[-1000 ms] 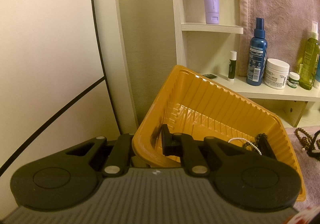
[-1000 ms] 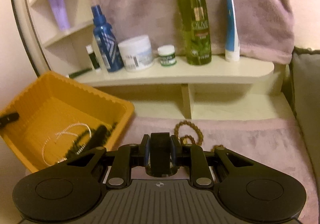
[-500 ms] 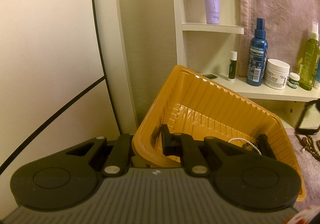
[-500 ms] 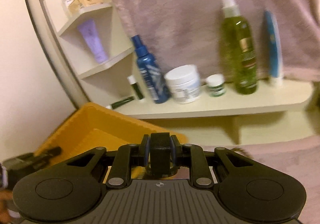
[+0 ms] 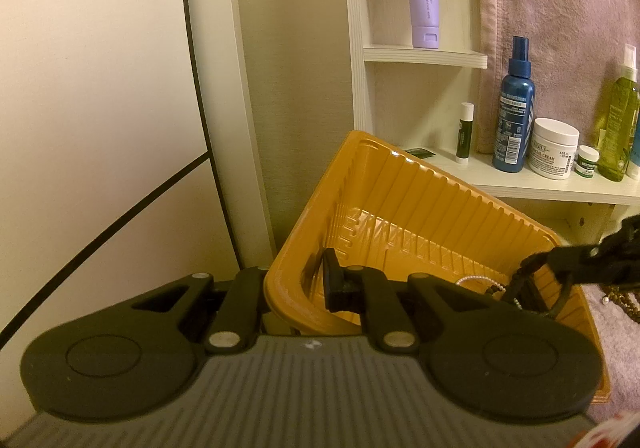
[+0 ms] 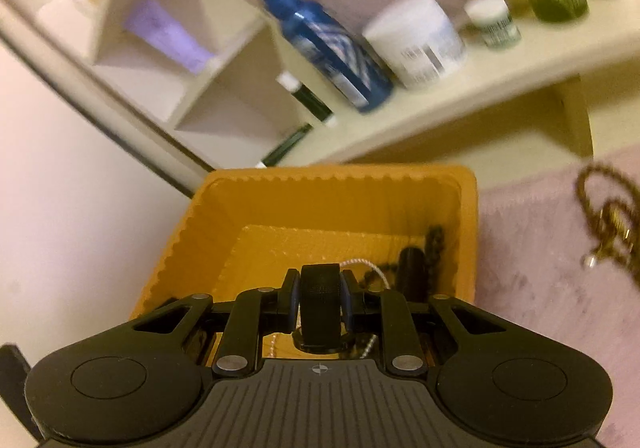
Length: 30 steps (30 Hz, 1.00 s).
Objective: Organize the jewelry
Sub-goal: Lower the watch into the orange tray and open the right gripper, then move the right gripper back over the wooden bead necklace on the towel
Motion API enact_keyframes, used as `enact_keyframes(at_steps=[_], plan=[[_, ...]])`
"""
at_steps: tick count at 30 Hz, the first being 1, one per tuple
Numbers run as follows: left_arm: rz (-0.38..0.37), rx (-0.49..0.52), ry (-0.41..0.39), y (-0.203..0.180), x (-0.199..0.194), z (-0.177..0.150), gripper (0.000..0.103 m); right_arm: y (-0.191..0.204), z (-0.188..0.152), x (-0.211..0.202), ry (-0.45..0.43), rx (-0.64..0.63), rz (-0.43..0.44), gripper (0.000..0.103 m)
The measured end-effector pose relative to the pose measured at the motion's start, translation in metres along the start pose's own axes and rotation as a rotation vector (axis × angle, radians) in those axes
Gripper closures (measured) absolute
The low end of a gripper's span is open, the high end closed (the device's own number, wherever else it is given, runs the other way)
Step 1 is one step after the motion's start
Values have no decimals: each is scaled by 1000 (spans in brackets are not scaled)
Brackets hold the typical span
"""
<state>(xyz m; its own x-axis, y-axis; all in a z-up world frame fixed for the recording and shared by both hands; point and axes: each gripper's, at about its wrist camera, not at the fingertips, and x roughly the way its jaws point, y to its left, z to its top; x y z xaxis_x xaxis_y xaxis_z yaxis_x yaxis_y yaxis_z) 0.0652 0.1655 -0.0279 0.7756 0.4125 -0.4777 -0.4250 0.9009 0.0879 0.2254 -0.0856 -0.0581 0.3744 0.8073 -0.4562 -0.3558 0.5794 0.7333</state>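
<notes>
An orange ribbed tray (image 5: 400, 200) stands tilted, lifted at one corner. My left gripper (image 5: 298, 284) is shut on its near rim, one finger inside and one outside. My right gripper (image 6: 320, 290) is shut on a black ribbed band (image 6: 320, 300) and hovers over the tray (image 6: 320, 200). In the left wrist view it reaches in from the right (image 5: 576, 264) with a black loop hanging below it. Inside the tray lie a white pearl string (image 6: 366, 264), a dark bead string (image 6: 436, 240) and a black cylinder (image 6: 412, 272). A brown bead necklace (image 6: 608, 224) rests on the pink cloth.
A cream shelf (image 5: 520, 180) behind the tray carries a blue spray bottle (image 5: 514, 120), a white cream jar (image 5: 554, 148), a small jar and a green bottle (image 5: 620, 128). A lilac tube (image 5: 424, 0) stands on a higher shelf. Pink cloth (image 6: 540, 288) covers the surface to the right.
My right gripper has swung left from above the pink cloth to above the tray, rolling as it went, still shut on the black band. The left gripper and tray have stayed put.
</notes>
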Motion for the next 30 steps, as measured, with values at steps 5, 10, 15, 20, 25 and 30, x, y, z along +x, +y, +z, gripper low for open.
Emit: enact_keyframes(at_steps=[5, 10, 15, 20, 25, 30], plan=[[1, -1, 3, 1, 0, 0, 93, -14, 0, 6, 4, 51, -11, 82], [2, 0, 3, 1, 1, 0, 93, -16, 6, 7, -19, 25, -42, 52], [4, 1, 7, 0, 2, 0, 92, -12, 11, -4, -66, -32, -61, 44], [4, 3, 8, -1, 4, 1, 92, -11, 7, -13, -52, -90, -104, 43], [4, 1, 8, -1, 4, 1, 92, -15, -2, -27, -48, -106, -110, 42], [4, 1, 7, -2, 4, 1, 92, -15, -9, -38, -54, -120, -131, 42]])
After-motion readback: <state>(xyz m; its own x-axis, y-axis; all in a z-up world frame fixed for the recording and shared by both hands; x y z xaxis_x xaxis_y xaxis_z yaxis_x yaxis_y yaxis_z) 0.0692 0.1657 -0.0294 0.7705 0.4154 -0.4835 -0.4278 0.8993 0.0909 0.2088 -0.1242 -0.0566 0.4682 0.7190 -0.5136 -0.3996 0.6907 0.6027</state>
